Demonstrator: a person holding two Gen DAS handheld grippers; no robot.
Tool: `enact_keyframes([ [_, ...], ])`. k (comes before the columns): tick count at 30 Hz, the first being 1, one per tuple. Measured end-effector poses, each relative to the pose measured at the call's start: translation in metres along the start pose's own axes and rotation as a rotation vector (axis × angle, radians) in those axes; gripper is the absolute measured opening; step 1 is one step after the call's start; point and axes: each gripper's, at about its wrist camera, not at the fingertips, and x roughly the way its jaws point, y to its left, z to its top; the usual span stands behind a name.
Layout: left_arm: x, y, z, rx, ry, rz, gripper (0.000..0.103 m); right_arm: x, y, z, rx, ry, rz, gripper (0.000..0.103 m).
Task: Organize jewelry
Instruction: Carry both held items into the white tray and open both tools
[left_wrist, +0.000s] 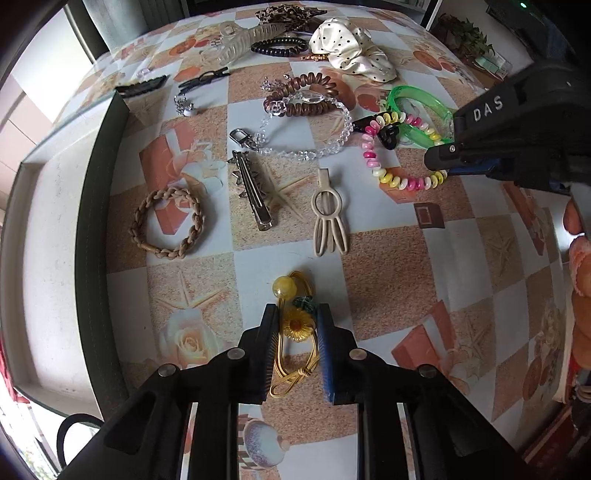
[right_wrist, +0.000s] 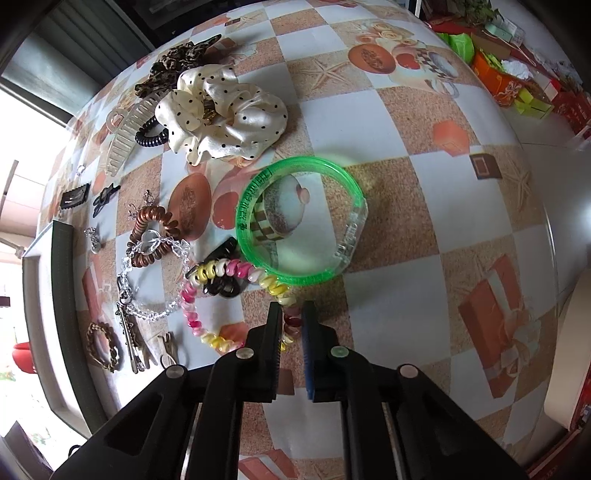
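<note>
My left gripper (left_wrist: 296, 314) straddles a yellow elastic hair tie with a bead and sunflower charm (left_wrist: 293, 326); the jaws stand close around it, touching its cords. My right gripper (right_wrist: 293, 312) is closed on the pink-yellow-white spiral hair tie (right_wrist: 207, 273), pinching its coil near the tips; it also shows in the left wrist view (left_wrist: 395, 181). A green bangle (right_wrist: 299, 221) lies just beyond it. A large open box (left_wrist: 55, 258) with pale lining stands at the left.
Spread on the tablecloth: braided brown bracelet (left_wrist: 168, 223), metal hair clip (left_wrist: 253, 194), cream clip (left_wrist: 328, 218), clear bead chain (left_wrist: 310, 129), brown spiral tie (left_wrist: 301, 94), polka-dot scrunchie (left_wrist: 351, 50), claw clip (left_wrist: 243, 38), black clips (left_wrist: 203, 79).
</note>
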Motion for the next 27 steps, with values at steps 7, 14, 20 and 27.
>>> enact_keyframes([
  [7,-0.022,0.013,0.007,-0.040,-0.012,-0.095,0.019,-0.025,-0.014,-0.013,0.002,-0.007,0.046,0.010],
  [14,-0.045,0.035,0.003,-0.061,-0.051,-0.133,0.019,-0.054,-0.012,-0.014,-0.011,-0.017,0.070,0.010],
  [20,-0.082,0.068,-0.021,-0.085,-0.098,-0.151,0.019,-0.071,0.001,-0.013,-0.032,-0.017,0.081,0.010],
  [27,-0.106,0.101,-0.016,-0.136,-0.152,-0.141,0.019,-0.088,0.037,-0.017,-0.088,-0.017,0.102,0.010],
])
